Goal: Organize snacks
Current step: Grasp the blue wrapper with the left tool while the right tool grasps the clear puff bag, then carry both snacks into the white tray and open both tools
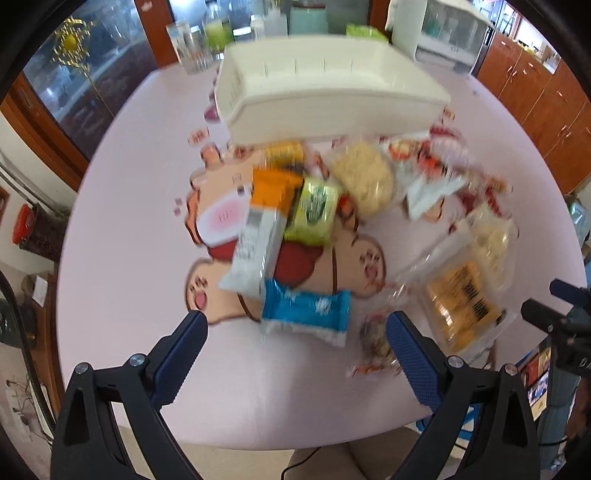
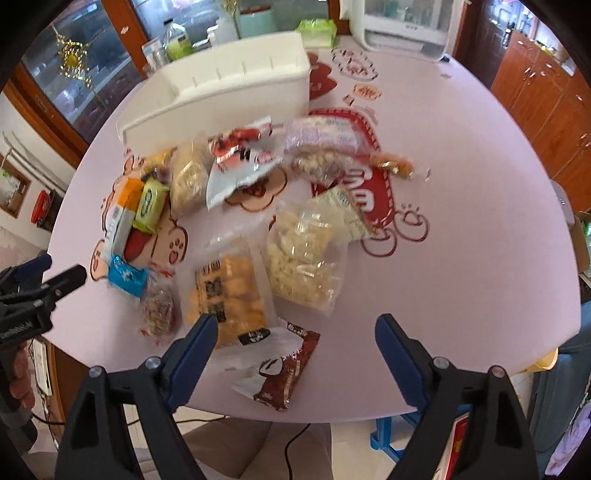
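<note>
A pile of snack packets lies on the pink round table (image 1: pixel 129 221). My left gripper (image 1: pixel 295 321) is open, hovering over a blue packet (image 1: pixel 306 310), with its pads clear of the packet. Beyond that lie an orange-and-white packet (image 1: pixel 262 229) and a green packet (image 1: pixel 314 210). A white bin (image 1: pixel 325 92) stands empty at the far side. My right gripper (image 2: pixel 295 321) is open above a brown-and-white packet (image 2: pixel 284 373), holding nothing. An orange cracker bag (image 2: pixel 225 291) lies by its left finger. A clear bag of pale snacks (image 2: pixel 303 254) lies just past it.
Glass jars (image 1: pixel 188 48) and a bottle (image 2: pixel 173 40) stand behind the bin, with a white appliance (image 2: pixel 402 26) at the far right. Wooden cabinets (image 2: pixel 546 110) line the right wall. A chair seat (image 2: pixel 236 443) sits under the table's near edge. The table's right half (image 2: pixel 480 240) holds only printed pictures.
</note>
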Available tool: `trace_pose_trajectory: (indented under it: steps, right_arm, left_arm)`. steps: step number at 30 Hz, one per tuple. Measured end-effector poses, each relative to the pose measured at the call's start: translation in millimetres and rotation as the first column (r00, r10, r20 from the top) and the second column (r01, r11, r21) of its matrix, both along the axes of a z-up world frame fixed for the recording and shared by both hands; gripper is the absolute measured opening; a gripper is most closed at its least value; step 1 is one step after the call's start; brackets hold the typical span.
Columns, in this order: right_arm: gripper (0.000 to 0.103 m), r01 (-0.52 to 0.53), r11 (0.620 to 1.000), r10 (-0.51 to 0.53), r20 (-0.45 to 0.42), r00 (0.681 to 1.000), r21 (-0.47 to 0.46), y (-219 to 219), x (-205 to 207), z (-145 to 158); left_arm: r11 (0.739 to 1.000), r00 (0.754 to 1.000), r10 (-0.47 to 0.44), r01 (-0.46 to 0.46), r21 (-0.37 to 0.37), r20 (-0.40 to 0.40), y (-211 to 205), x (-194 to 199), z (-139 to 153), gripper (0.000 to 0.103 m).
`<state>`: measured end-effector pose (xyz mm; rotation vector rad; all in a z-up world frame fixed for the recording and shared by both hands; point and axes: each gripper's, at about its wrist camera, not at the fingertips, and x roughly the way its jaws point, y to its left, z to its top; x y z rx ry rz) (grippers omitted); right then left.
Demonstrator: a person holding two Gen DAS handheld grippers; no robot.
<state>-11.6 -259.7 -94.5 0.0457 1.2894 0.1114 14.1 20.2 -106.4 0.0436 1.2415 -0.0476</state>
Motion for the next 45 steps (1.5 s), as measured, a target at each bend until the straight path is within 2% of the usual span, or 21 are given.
trace_pose_trajectory:
  steps: [4, 8, 14, 17, 20, 21, 31, 36, 42, 44, 45]
  right_arm:
    - [0.087, -0.059, 0.998, 0.06, -0.037, 0.997, 0.037, 11, 0, -17]
    - [0.087, -0.132, 0.988, 0.137, -0.066, 0.988, 0.087, 32, 5, -32]
    - [0.087, -0.227, 0.971, 0.234, -0.102, 0.967, 0.077, 62, 19, -54]
    - [0.087, -0.252, 0.966, 0.257, -0.12, 0.959, 0.056, 72, 26, -64]
    - [0.086, -0.275, 0.961, 0.278, -0.129, 0.952, 0.039, 78, 29, -72]
    - [0.082, -0.279, 0.96, 0.281, -0.128, 0.951, 0.035, 79, 30, -74]
    - [0.08, -0.326, 0.944, 0.33, -0.105, 0.938, 0.052, 82, 31, -78]
    - [0.08, -0.338, 0.938, 0.344, -0.105, 0.933, 0.071, 77, 31, -78]
    - [0.079, -0.354, 0.931, 0.362, -0.103, 0.926, 0.086, 71, 31, -76]
    - [0.078, -0.361, 0.928, 0.369, -0.099, 0.924, 0.092, 70, 31, -75]
    - [0.077, -0.362, 0.927, 0.37, -0.098, 0.924, 0.095, 70, 32, -76]
  left_arm:
    - [0.997, 0.995, 0.043, -0.049, -0.062, -0.084, 10, -1, -33, 0.097]
    - [0.989, 0.987, 0.102, -0.114, -0.098, -0.126, 23, 1, -53, 0.097]
    - [0.973, 0.969, 0.183, -0.202, -0.11, -0.166, 37, 12, -73, 0.097]
    - [0.952, 0.95, 0.234, -0.267, -0.15, -0.207, 42, 18, -83, 0.097]
    - [0.938, 0.938, 0.267, -0.306, -0.163, -0.222, 45, 25, -90, 0.097]
    - [0.935, 0.933, 0.281, -0.319, -0.158, -0.224, 45, 27, -91, 0.097]
    - [0.896, 0.892, 0.387, -0.423, -0.133, -0.233, 29, 50, -85, 0.096]
    - [0.892, 0.882, 0.404, -0.438, -0.108, -0.241, 16, 49, -88, 0.085]
    - [0.899, 0.89, 0.408, -0.431, -0.083, -0.203, -3, 42, -83, 0.07]
    - [0.904, 0.898, 0.4, -0.419, -0.083, -0.184, -18, 44, -87, 0.055]
    - [0.907, 0.902, 0.394, -0.413, -0.086, -0.179, -22, 42, -83, 0.053]
